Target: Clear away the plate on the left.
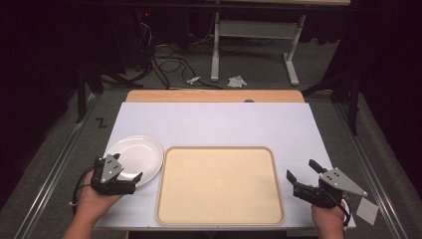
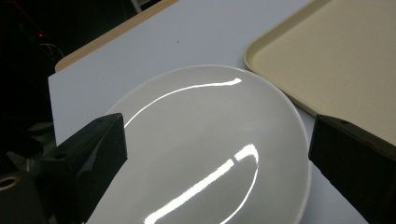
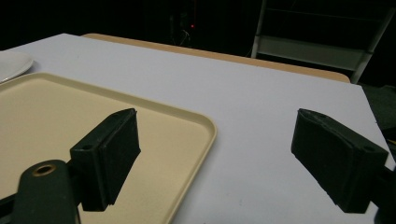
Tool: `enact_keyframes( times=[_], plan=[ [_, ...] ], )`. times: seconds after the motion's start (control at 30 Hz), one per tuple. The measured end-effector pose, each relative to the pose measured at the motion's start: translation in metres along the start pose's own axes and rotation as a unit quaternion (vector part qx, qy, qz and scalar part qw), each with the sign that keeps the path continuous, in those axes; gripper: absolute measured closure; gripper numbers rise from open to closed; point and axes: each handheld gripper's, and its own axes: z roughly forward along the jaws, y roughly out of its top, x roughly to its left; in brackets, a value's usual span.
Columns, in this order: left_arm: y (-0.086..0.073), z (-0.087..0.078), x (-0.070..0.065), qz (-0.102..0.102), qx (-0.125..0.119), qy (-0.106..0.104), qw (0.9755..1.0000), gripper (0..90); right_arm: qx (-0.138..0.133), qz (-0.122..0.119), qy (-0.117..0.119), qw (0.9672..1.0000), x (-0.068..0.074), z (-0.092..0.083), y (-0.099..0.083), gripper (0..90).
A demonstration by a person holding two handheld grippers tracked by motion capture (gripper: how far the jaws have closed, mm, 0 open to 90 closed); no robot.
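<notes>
Plate (image 1: 135,158), white and glossy, lay on the white sheet (image 1: 214,122) just left of the beige tray (image 1: 219,184) (their rims nearly met). Over its near edge hung the left gripper (image 1: 130,180), jaws spread wide, one to each side of the plate in the left gripper view and apparently clear of it, though contact was hard to judge. Right of the tray, the right gripper (image 1: 301,178) was likewise wide open, holding nothing
</notes>
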Motion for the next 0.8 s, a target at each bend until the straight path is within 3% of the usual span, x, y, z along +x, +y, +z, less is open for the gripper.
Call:
enact_keyframes(
  times=[0.33,0.47,0.53,0.6,0.8],
  plan=[
    [0.004,0.001,-0.010,0.056,0.019,0.010,0.9982,6.2,0.001,-0.003,0.000,1.0000,0.000,0.001,0.000,16.2],
    [0.007,0.003,-0.019,0.098,0.037,0.007,0.9945,7.1,0.001,-0.004,0.001,1.0000,0.001,0.000,0.001,16.2],
    [0.007,0.004,-0.021,0.104,0.039,0.005,0.9938,7.3,0.000,-0.004,0.001,1.0000,0.001,0.000,0.001,16.2],
    [0.008,0.004,-0.027,0.127,0.045,-0.001,0.9909,7.4,0.000,-0.003,0.000,1.0000,0.000,0.001,0.001,16.2],
    [0.008,0.006,-0.034,0.156,0.057,-0.008,0.9861,10.2,-0.001,-0.005,0.002,1.0000,0.001,0.001,0.001,16.2]
  ],
)
